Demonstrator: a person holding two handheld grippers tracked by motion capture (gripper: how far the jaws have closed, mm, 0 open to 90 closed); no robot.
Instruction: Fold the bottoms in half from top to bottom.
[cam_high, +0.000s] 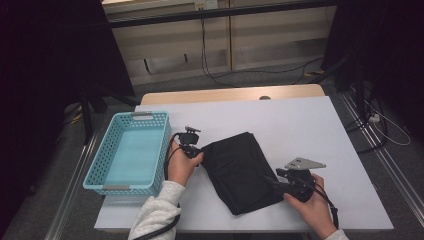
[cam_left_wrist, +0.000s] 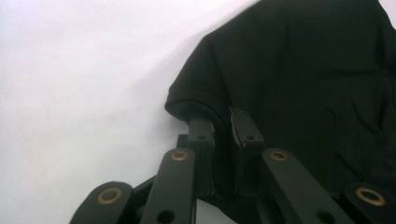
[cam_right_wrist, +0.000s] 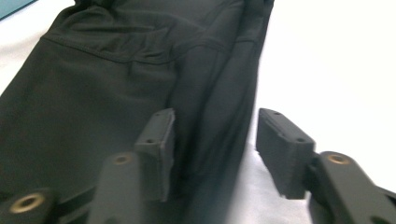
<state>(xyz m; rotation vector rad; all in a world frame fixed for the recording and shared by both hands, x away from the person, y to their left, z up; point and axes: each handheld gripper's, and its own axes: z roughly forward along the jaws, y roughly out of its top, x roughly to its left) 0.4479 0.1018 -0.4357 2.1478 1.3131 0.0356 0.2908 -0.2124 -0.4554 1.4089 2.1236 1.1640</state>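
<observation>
Lying folded on the table, the cloth spans both grippers; left gripper pinches its near corner; right gripper gapes around its edge, pads clear.

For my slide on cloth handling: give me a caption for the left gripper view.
Left gripper pinching the folded edge of the black cloth on the white table.

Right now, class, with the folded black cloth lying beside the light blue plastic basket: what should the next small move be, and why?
Probably close the right gripper on the folded black cloth's near edge. Its jaws stand open astride that edge, while the left gripper is already shut on the far corner. With both ends held, the cloth could be lifted toward the light blue plastic basket.
</observation>
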